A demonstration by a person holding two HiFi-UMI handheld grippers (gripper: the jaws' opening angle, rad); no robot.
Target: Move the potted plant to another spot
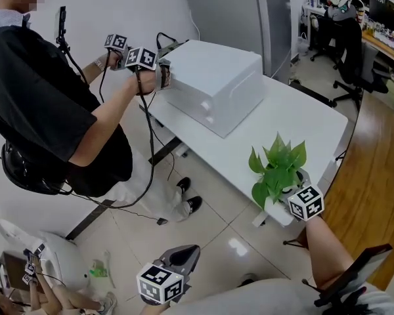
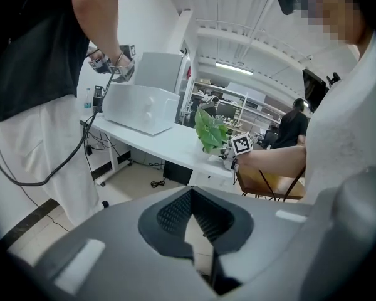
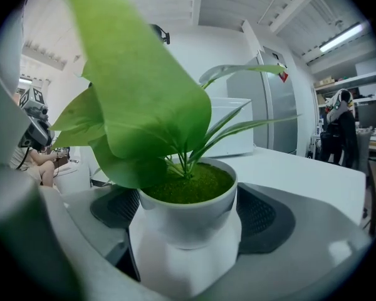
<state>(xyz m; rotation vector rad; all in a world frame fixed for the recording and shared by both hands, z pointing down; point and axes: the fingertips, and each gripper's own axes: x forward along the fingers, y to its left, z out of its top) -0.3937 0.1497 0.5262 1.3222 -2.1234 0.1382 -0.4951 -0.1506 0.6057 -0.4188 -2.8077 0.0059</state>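
Right gripper view: potted plant [image 3: 175,187] upright, dead centre between my right tongs [image 3: 187,231], wide jaws pressing pot sides, table [image 1: 295,117] beneath; left tongs [image 2: 197,231] closed, empty, well apart.

Potted plant [image 1: 279,169]: broad green leaves on thin stems, set in a round white pot [image 3: 188,215] (fill surface green and granular). Pose: upright. Location: near corner of the white table [image 1: 302,120], close to its edge.
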